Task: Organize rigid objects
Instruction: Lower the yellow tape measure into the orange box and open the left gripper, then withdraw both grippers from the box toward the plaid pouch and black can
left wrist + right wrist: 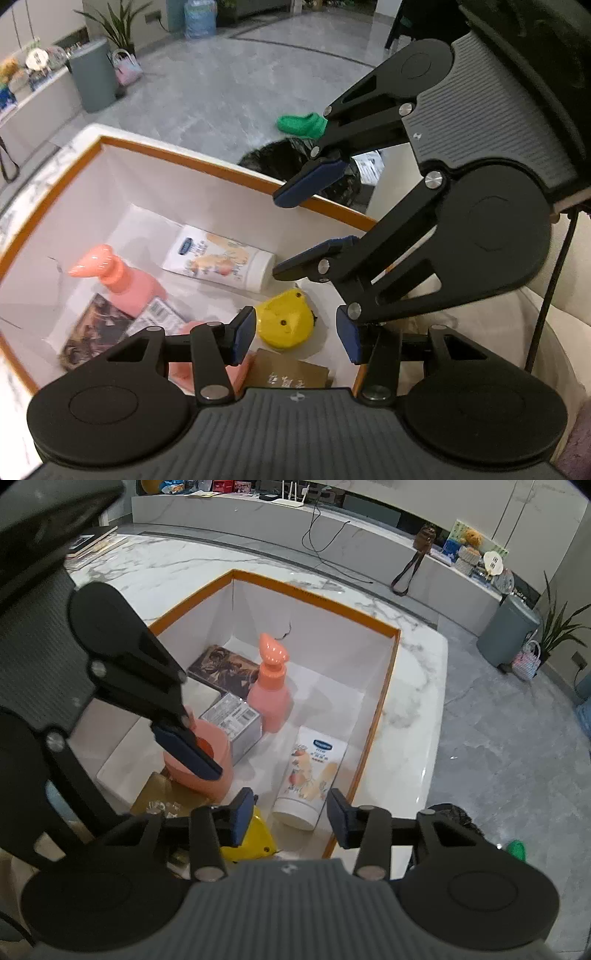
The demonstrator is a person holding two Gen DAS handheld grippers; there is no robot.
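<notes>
Tidy-up time, and looking like a pause between picks. Hovering the left gripper (295,338) at the bottom middle of the left view, spread wide and gripping nothing. Reaching the right gripper (284,236) in from the upper right of that same view, spread wide too and gripping nothing. Looking down into the white box with the orange rim (229,173), sitting on the marble counter (406,716). Seeing lots of things inside it already: the pink pump bottle (125,280) standing up at the left, the white tube (221,258) lying flat in the middle, the yellow toy (284,325) right under the left gripper, the brown box (291,373) low in the frame, and the dark picture box (92,332) at the lower left. Spotting, in the right view, the grey barcode box (232,720) and the pink round cup (210,760) touching it, both left of center. Guessing at most of the packing being done, with nothing waiting on the bare bit of counter in view. Not finding any other loose thing to pack in these views. Calling next, most likely, for lifting both grippers up and away from the box without bumping the rim or each other, then hunting for one more thing. Taking care not to knock over the tall pink bottle.
</notes>
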